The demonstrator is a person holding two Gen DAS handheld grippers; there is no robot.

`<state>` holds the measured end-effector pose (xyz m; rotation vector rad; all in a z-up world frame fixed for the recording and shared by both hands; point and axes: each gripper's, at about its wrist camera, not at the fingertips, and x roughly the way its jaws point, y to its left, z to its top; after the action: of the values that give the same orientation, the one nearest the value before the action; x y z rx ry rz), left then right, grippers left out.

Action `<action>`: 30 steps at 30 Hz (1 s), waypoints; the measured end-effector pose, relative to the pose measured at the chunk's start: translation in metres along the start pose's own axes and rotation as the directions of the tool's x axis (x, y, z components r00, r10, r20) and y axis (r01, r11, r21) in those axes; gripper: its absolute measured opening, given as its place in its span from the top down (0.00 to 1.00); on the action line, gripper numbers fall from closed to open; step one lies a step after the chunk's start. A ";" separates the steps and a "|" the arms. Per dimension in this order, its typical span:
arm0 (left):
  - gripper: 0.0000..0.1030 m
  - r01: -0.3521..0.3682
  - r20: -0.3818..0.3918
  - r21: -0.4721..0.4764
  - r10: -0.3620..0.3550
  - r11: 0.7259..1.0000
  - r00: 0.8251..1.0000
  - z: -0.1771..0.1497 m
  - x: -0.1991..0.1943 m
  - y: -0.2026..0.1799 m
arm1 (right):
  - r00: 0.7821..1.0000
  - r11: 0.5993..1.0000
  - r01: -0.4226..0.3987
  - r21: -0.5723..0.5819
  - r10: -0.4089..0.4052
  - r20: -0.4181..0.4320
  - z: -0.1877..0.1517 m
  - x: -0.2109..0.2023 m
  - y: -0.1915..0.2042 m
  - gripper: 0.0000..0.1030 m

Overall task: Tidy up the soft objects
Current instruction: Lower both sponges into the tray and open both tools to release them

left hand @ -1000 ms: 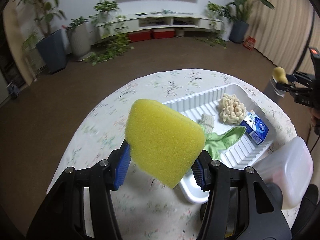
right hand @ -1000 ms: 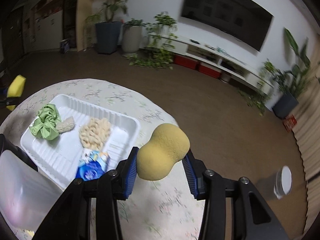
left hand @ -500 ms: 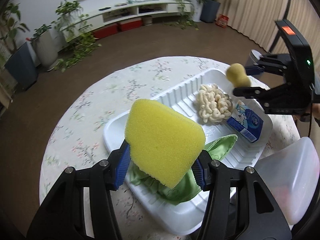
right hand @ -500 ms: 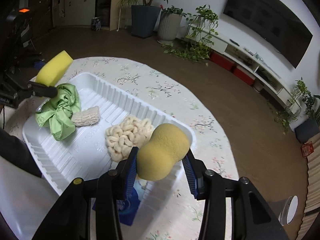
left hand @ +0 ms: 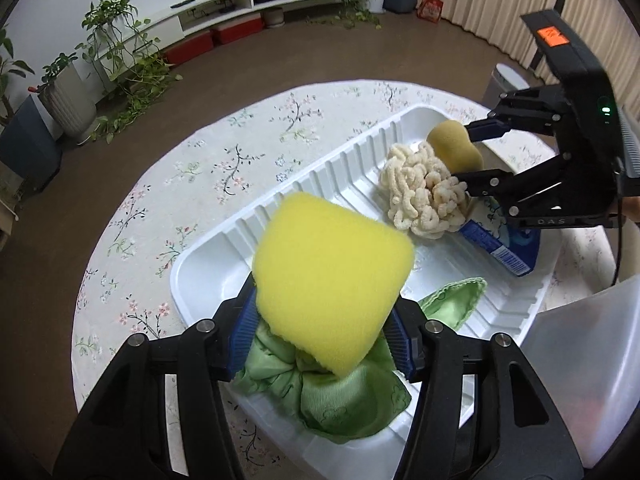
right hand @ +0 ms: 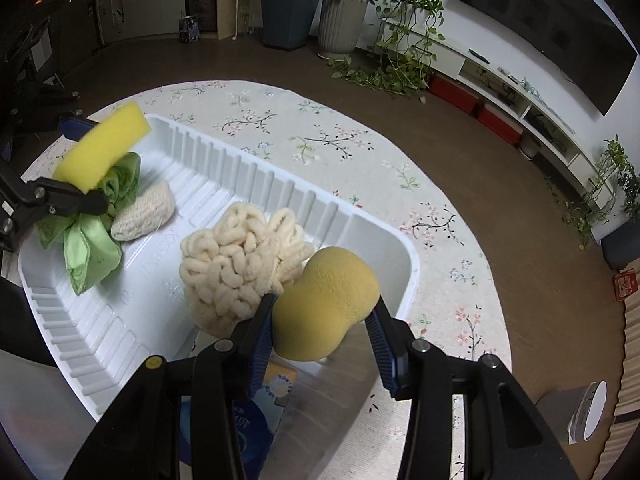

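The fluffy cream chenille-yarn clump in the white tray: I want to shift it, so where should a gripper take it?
Grip the cream chenille-yarn clump across its domed top, coming from above: loops bulge upward, and the white ribbed tray wall, blue packet and right gripper crowd its sides.

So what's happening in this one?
A person holds a claw in each hand over a white tray on a round table. The left claw carries a yellow sponge above a green cloth, its jaws opening. The right claw grips a tan sponge beside a cream yarn bundle.
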<state>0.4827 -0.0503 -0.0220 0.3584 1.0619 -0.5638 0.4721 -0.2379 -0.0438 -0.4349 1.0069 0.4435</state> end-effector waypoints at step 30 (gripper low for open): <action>0.03 -0.013 0.060 -0.071 0.017 0.997 0.998 -0.003 -0.008 0.004 | 0.999 0.999 0.031 -0.029 -0.030 0.029 -0.001 -0.014 0.004 0.21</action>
<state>0.4805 -0.0437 -0.0163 0.2857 1.0178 -0.5198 0.4628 -0.2373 -0.0324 -0.4689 0.9660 0.4362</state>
